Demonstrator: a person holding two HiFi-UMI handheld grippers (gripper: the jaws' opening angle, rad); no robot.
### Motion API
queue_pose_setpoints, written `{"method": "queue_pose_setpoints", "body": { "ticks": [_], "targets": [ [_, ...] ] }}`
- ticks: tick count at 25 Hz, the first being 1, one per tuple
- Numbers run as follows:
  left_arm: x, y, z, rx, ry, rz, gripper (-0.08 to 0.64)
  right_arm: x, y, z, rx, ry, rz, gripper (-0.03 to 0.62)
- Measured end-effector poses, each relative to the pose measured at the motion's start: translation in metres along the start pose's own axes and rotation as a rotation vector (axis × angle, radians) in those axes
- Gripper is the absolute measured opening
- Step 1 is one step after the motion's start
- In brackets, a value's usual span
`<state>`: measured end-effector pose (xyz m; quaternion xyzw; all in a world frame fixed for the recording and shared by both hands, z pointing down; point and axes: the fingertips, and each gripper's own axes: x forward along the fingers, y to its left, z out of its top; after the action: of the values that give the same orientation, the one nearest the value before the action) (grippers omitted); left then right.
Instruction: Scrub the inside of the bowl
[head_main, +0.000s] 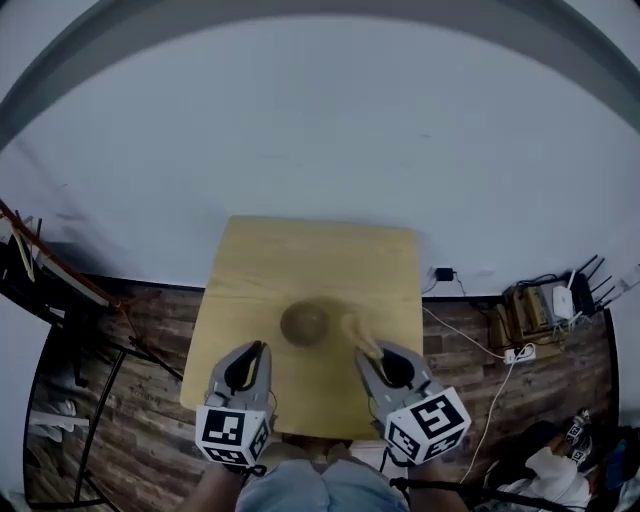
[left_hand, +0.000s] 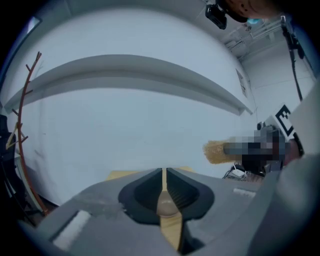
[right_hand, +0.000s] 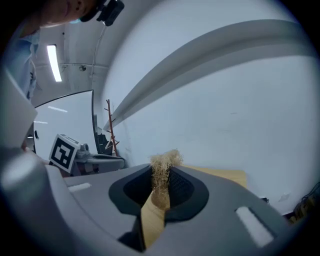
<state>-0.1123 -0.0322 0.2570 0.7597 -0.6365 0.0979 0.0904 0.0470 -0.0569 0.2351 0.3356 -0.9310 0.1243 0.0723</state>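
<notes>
- The print I can see is the black-and-white square pattern on my marker cubes, one on the left gripper and one on the right. The left cube also shows in the right gripper view.
- Both grippers hang over the near edge of a pale wooden table, square-topped and light-grained.
- Beyond the table, ahead of both grippers, is a plain pale wall crossed by a wide grey band.
- Under and around the table is a dark wood-plank floor.
- Out to the right of my right gripper a white power strip with cables lies on the floor. A white router with antennas sits past it.
- Out to the left of my left gripper stands a thin reddish branch-like stand.
- My left gripper is clenched to a thin slit with nothing gripped.
- The brown bowl sits near the middle of the table, just ahead of the left gripper's tips and a little to their right. I see it through the slit.
- My right gripper is grasping a tan fibre scrubber, whose frayed tuft pokes out past the jaw tips.
- The bowl is ahead and to the left of the right gripper.
- The scrubber's head is just beside the bowl's right rim. I cannot tell whether it touches.
</notes>
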Motion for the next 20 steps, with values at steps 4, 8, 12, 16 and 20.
{"method": "queue_pose_setpoints", "body": {
  "ticks": [4, 8, 12, 16, 20],
  "targets": [
    [-0.019, 0.007, 0.01, 0.008, -0.023, -0.001, 0.021, 0.008, 0.018, 0.011, -0.035, -0.019, -0.03, 0.063],
    [-0.032, 0.008, 0.017, 0.035, -0.049, -0.041, 0.02, 0.012, 0.039, 0.019, -0.078, -0.04, -0.086, 0.063],
    [-0.046, 0.016, 0.025, 0.065, -0.101, -0.043, 0.021, 0.015, 0.061, 0.017, -0.129, -0.032, -0.136, 0.058],
    [-0.049, 0.016, 0.026, 0.054, -0.127, -0.083, 0.021, 0.011, 0.072, 0.016, -0.146, -0.025, -0.177, 0.057],
    [-0.049, 0.014, 0.027, 0.02, -0.137, -0.113, 0.021, 0.002, 0.072, 0.016, -0.138, -0.036, -0.223, 0.058]
  ]
}}
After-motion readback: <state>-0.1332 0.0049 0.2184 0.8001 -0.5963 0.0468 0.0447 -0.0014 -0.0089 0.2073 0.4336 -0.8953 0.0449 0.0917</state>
